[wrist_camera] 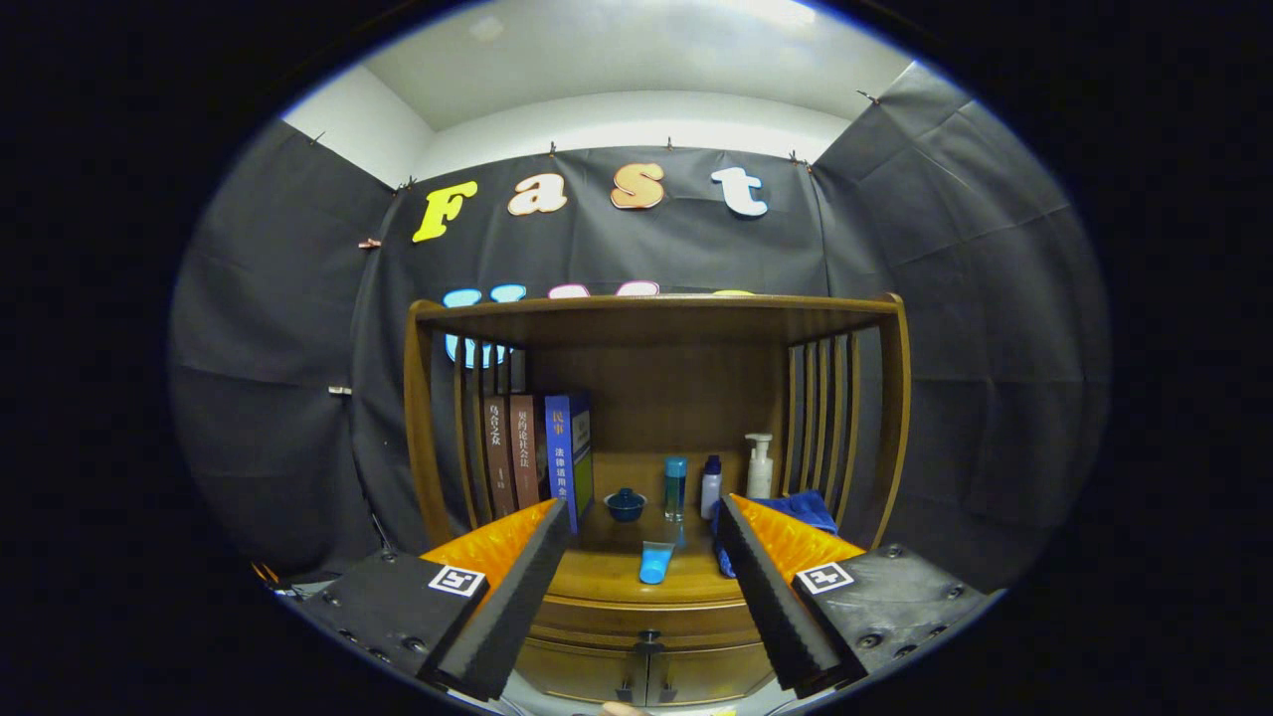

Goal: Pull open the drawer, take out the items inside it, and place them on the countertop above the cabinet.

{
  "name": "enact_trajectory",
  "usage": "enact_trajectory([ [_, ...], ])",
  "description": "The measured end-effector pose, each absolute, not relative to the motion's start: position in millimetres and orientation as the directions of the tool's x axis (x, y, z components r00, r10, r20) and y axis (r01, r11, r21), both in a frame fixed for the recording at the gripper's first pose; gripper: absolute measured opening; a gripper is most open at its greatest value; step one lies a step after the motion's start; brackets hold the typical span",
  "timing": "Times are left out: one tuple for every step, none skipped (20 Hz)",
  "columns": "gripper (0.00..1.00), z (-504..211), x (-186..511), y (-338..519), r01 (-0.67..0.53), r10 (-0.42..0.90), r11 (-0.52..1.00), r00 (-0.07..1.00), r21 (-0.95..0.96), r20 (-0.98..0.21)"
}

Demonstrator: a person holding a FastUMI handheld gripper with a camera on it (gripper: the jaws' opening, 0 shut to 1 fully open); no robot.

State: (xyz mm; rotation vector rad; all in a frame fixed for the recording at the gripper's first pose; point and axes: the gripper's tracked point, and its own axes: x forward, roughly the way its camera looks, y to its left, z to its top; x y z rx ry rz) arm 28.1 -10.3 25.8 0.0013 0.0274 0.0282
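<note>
Wooden countertop (617, 577) under shelf (651, 316), books (537, 447), bottles (711, 485), drawer (646, 622) closed, tool (644, 567) wide open, empty

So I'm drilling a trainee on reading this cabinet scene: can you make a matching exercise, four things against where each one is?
Things:
1. books
2. pump bottle
3. small blue bowl
4. light blue cup lying on its side

Places:
A. far right of the countertop, by the slats
B. nearest the countertop's front edge
C. upright at the left
D. just right of the books, further back

Pairs: 1-C, 2-A, 3-D, 4-B

The hand-held gripper is open, with the cup showing between its fingers; the drawer below looks closed.
</note>
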Motion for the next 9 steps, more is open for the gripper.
enact_trajectory([
  [0.98, 25.8, 26.9, -11.4, -0.027, 0.027, 1.0, 0.999, -0.001, -0.027],
  [0.98, 26.3, 25.3, -11.8, -0.026, 0.026, 1.0, 0.999, -0.003, -0.027],
  [0.98, 25.9, 24.5, -12.1, -0.026, 0.026, 1.0, 0.999, -0.005, -0.029],
  [0.98, 25.7, 23.8, -12.4, -0.026, 0.026, 1.0, 0.999, -0.006, -0.03],
  [0.98, 25.5, 23.4, -12.7, -0.026, 0.025, 1.0, 0.999, -0.007, -0.031],
  [0.98, 24.2, 23.3, -12.9, -0.026, 0.026, 1.0, 0.999, -0.009, -0.032],
  [0.98, 22.4, 23.8, -12.6, -0.026, 0.026, 1.0, 0.999, -0.008, -0.033],
  [0.98, 21.6, 22.8, -12.8, -0.027, 0.026, 1.0, 0.999, -0.007, -0.034],
  [0.98, 21.2, 22.6, -13.3, -0.027, 0.027, 1.0, 0.999, -0.005, -0.035],
])
